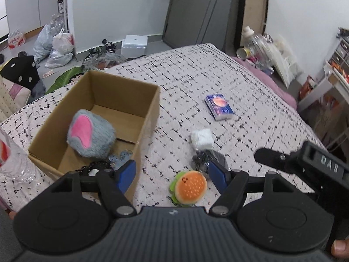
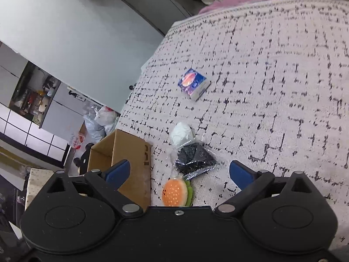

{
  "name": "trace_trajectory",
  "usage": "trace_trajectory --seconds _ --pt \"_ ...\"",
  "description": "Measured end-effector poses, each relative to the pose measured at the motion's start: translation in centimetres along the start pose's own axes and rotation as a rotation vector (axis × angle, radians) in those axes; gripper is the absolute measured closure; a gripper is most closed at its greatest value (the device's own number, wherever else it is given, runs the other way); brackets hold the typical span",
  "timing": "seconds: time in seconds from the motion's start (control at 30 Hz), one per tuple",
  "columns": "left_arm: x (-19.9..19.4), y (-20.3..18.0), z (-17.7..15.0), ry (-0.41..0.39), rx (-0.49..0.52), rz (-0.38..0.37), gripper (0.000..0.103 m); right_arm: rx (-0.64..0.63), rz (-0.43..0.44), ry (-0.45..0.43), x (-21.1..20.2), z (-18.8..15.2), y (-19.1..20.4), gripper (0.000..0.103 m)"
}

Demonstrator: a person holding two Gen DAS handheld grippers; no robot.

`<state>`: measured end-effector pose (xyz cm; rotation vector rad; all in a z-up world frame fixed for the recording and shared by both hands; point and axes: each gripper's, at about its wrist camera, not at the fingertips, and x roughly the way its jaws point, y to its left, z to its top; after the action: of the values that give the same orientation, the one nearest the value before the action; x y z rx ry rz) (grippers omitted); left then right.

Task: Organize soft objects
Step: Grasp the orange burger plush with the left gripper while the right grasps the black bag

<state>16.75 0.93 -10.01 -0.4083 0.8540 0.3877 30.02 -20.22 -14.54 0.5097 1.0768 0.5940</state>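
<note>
A patterned bed is carrying a cardboard box and loose items. Both tools, left tool and right tool, are hanging wide open, empty, over the burger plush; closing on it likely comes next.

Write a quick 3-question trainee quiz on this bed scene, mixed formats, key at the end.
1. True or false: the grey plush toy with a pink ear lies inside the brown cardboard box.
2. Multiple choice: which item lies nearest the open left gripper?
A. the blue rectangular tissue pack with an orange planet print
B. the orange hamburger-shaped plush
C. the white soft bundle in clear wrap
3. Fill in: the right gripper holds ____.

Key
1. True
2. B
3. Nothing; its jaws are spread wide, with the clear bag of black items on the patterned bed cover ahead.
</note>
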Motion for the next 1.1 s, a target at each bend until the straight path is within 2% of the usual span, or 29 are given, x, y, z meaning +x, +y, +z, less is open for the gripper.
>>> trace_trajectory --seconds 0.1,0.33,0.57,0.67,1.1 --pt "0.7 -0.8 -0.5 0.012 0.021 0.006 0.031 0.013 -0.023 -0.008 0.4 0.2 -0.5 0.005" --pt "2.6 -2.0 -1.1 0.048 0.028 0.014 0.032 0.049 0.012 0.029 1.5 0.7 -1.7 0.005" --pt "4.0 -3.2 -1.8 0.049 0.037 0.020 0.032 0.064 0.017 0.045 2.5 1.1 -2.4 0.005" --pt "5.0 -3.5 -2.0 0.076 0.039 0.009 0.032 0.069 0.013 0.047 2.9 1.3 -2.7 0.005" --pt "9.0 -3.7 -3.4 0.144 0.038 0.010 0.035 0.031 0.006 0.073 4.8 2.0 -3.0 0.007"
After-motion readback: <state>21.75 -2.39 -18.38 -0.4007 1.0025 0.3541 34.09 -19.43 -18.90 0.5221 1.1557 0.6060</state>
